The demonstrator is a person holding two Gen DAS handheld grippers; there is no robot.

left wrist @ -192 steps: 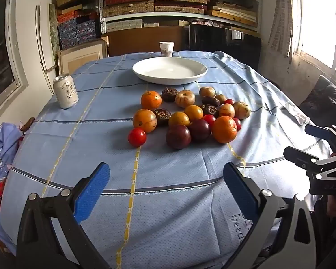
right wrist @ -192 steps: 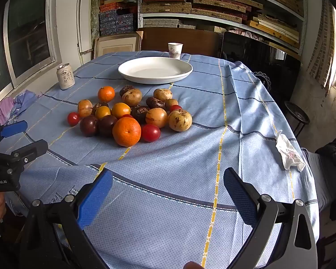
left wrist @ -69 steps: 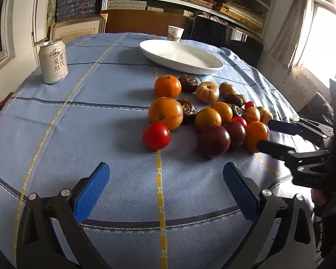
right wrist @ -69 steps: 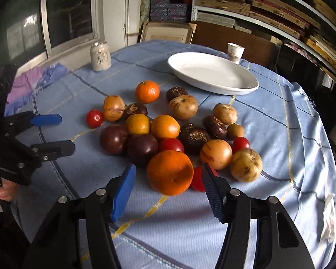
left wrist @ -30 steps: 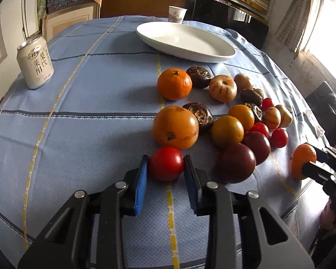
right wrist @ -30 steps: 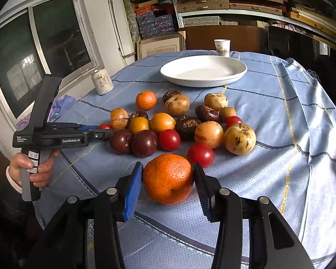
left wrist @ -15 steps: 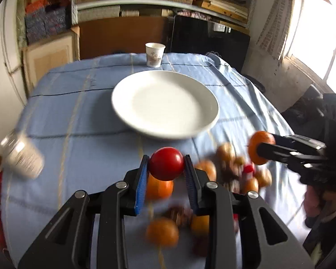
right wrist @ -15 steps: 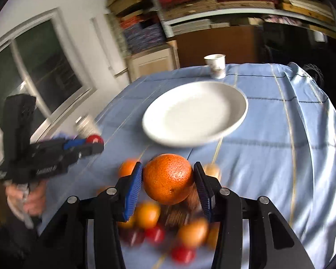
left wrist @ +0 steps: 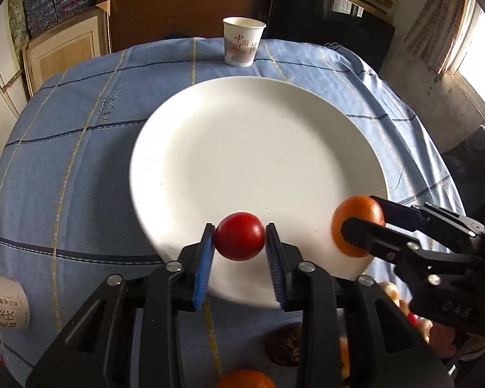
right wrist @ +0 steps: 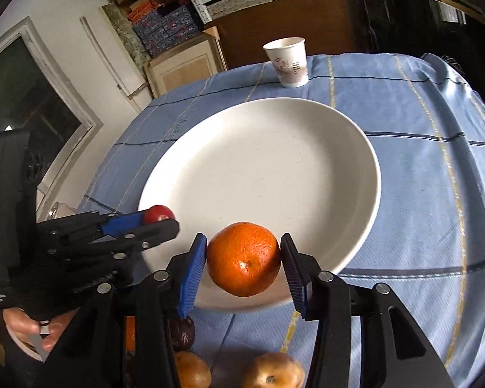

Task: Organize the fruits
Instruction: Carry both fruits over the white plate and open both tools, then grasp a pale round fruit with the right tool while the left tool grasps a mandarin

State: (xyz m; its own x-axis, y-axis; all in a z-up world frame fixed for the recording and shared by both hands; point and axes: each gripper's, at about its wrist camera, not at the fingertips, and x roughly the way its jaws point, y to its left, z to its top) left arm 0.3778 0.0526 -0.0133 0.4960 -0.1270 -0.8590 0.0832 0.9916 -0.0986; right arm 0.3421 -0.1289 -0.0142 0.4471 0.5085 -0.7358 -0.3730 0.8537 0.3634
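White plate (left wrist: 184, 123): bare, on blue cloth (left wrist: 80, 148); target for both fruits
Left gripper (left wrist: 239, 252): closed on tomato (left wrist: 239, 235), held above near rim of plate
Right gripper (right wrist: 244, 260): closed on orange (right wrist: 244, 258), held above near rim, right of tomato
Remaining fruit: loose on cloth, near side of plate; mostly hidden behind gripper bodies
Risk, roll-off: both fruits are round; release this close to the rim, or from height, may send them over the edge
Risk, collision: grippers are near each other; simultaneous lowering may knock one fruit into the other
Risk, bruising: tomato skin is soft; excess squeeze may split it
Risk, cup (left wrist: 243, 45): paper, just beyond far rim; an overshoot may tip it
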